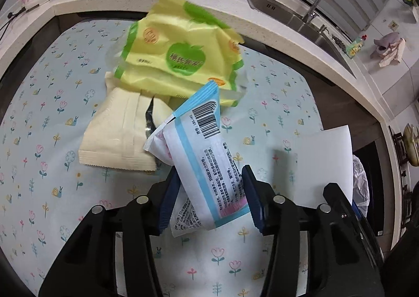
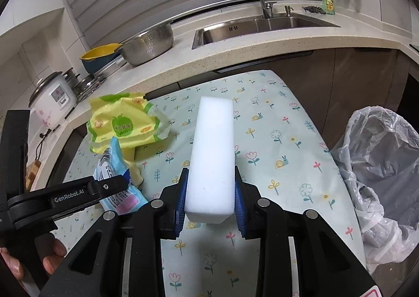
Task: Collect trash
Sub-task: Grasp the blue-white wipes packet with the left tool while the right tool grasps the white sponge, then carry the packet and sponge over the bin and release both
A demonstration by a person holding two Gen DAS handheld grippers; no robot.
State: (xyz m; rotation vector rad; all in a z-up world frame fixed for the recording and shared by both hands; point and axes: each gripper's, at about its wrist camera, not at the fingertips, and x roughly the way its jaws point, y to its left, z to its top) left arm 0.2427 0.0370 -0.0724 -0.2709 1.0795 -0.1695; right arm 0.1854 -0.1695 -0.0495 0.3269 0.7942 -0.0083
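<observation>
The right gripper point(image 2: 211, 202) pinches a white rectangular foam block point(image 2: 213, 150) between its blue ribbed pads, the block's long axis running straight ahead toward twelve o'clock. The crinkled translucent plastic trash bag point(image 2: 377, 166) gapes at about three o'clock of that gripper, just off the edge of the floral-print tablecloth point(image 2: 275, 145), so the right hand looks the nearer one to the drop. The left gripper point(image 1: 209, 197) has its jaws partly closed around a glossy white-and-blue plastic wrapper with a barcode point(image 1: 207, 139); the pads appear to touch its sides, though a firm grip cannot be told. The wrapper's long axis leans toward eleven o'clock. Beyond it, at eleven to twelve o'clock, lie a flat cream paper-textured packet point(image 1: 117, 134) and a crumpled yellow-green film bag with an apple print point(image 1: 178, 53), both still uncollected on the cloth.
</observation>
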